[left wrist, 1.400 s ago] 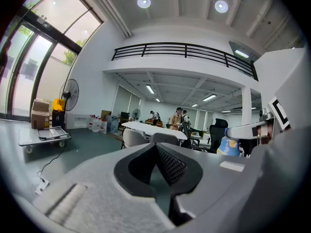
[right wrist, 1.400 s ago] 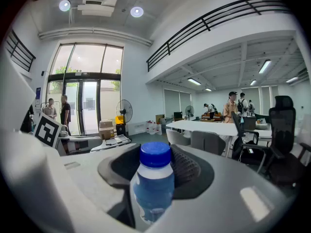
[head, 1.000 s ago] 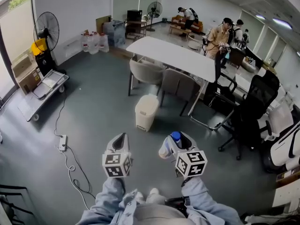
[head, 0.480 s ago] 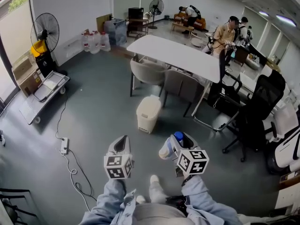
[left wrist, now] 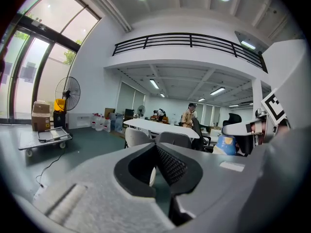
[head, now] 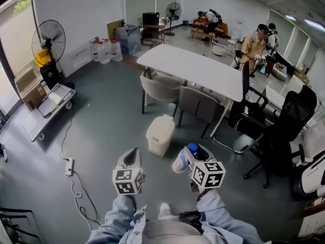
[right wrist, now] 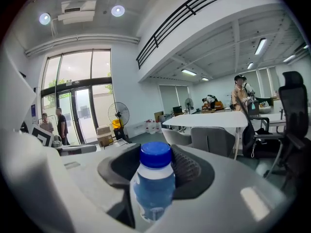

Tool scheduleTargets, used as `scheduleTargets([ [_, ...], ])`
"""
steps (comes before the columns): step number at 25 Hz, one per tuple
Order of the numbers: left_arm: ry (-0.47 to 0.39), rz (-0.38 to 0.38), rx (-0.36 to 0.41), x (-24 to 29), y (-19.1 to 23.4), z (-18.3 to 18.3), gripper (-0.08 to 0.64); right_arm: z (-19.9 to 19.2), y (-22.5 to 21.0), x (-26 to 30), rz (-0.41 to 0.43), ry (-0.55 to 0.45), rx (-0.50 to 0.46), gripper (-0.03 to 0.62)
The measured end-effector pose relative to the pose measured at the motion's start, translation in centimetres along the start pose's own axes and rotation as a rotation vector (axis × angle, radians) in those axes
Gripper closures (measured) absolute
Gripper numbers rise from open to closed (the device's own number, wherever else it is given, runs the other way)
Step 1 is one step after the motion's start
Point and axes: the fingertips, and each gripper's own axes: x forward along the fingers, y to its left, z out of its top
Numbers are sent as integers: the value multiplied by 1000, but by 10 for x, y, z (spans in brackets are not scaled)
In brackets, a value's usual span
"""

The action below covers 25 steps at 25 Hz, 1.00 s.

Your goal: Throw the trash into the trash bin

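Note:
A small plastic bottle (right wrist: pixel 154 184) with a blue cap and blue label stands upright between the jaws of my right gripper (right wrist: pixel 156 165), which is shut on it. In the head view the same bottle (head: pixel 182 160) sits in the right gripper (head: pixel 191 155) at lower centre. My left gripper (head: pixel 132 155) is level beside it, its jaws together with nothing held; in its own view the left gripper (left wrist: pixel 156 165) shows only a thin slit between the pads. A cream trash bin (head: pixel 160 134) with its lid down stands on the grey floor just ahead of both grippers.
Behind the bin are a white table (head: pixel 193 65) and two grey chairs (head: pixel 197 94). Black office chairs (head: pixel 284 131) crowd the right. A power strip with cable (head: pixel 68 164) lies on the floor at left, with a flat cart (head: pixel 48 103) and a fan (head: pixel 48 37) beyond. People stand at the back.
The whole view has moved forward: the trash bin and the table have come nearer to the grippers. Both grippers keep their pose, and the bottle stays in the right one.

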Motion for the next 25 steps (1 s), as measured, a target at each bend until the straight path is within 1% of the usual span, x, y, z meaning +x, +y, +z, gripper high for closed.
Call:
scheduleTargets([
  [6,3,21,7,51,-7,14,551,15,-42,36,11,21,16,394],
  [11,-4,38,6,79,-13,18,551,20,-70,55,24,23,24,394],
  [16,27,54,16,105,-8,15,551,19,-101,75,-12,41,72,394],
  [20,41,55,7,127,1,11,551,13,-113,92,-30,65,88,394],
  [22,38,46,3,142,6,10,551,12,-119,104,-40,72,96,394],
  [25,20,25,6,172,15,16,551,16,-134,125,-79,62,115,394],
])
